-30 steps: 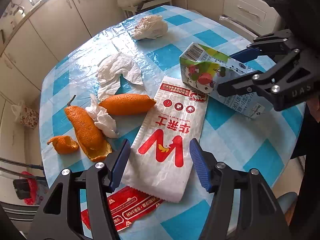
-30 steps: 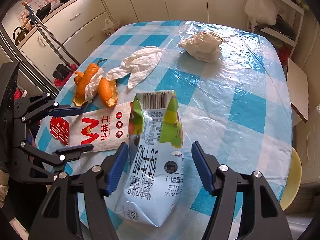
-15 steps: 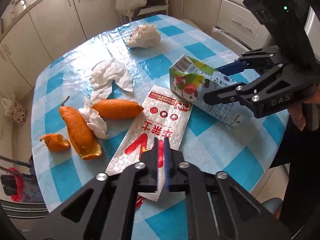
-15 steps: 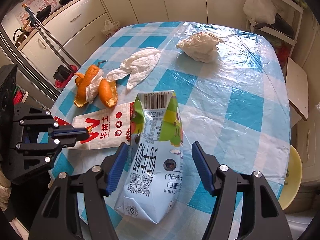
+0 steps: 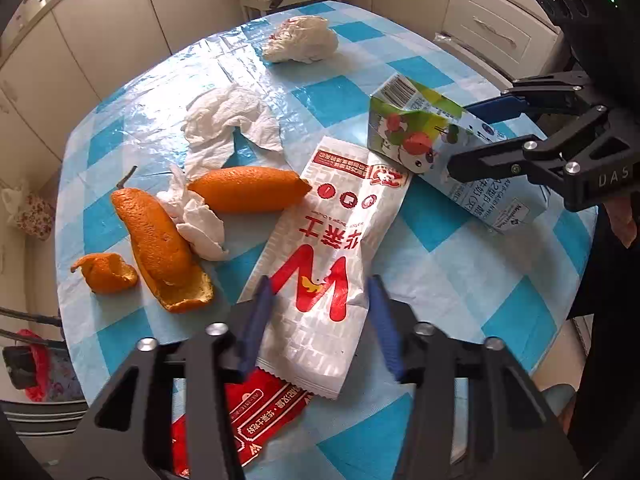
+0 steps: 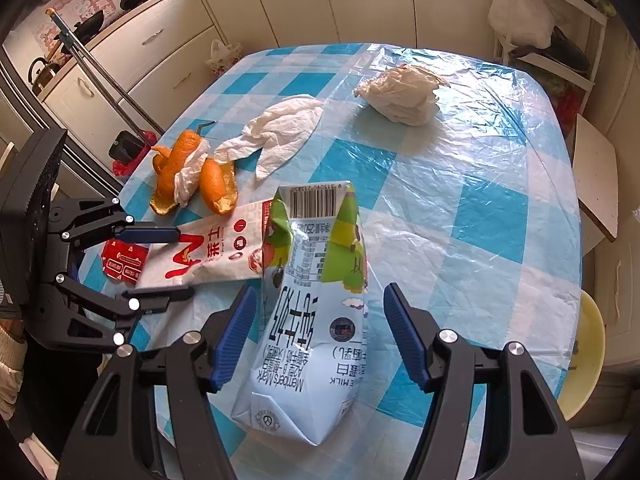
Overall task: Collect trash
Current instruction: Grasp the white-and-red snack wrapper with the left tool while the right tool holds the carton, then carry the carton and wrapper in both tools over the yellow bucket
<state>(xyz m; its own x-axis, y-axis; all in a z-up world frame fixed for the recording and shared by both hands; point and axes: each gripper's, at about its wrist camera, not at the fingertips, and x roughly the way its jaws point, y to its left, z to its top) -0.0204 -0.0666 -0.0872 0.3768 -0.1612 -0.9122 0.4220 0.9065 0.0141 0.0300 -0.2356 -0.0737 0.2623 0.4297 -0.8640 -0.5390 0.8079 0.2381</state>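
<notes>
Several scraps litter the checked table (image 6: pixel 492 208) (cream cabinets (image 6: pixel 304 0) behind).

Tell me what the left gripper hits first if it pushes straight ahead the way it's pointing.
Most likely the white W-logo wrapper: the left gripper points down at it, open fingers straddling it. How far above it they are is unclear.

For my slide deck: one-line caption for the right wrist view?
Open right gripper straddles a crushed milk carton on a checked table.
</notes>
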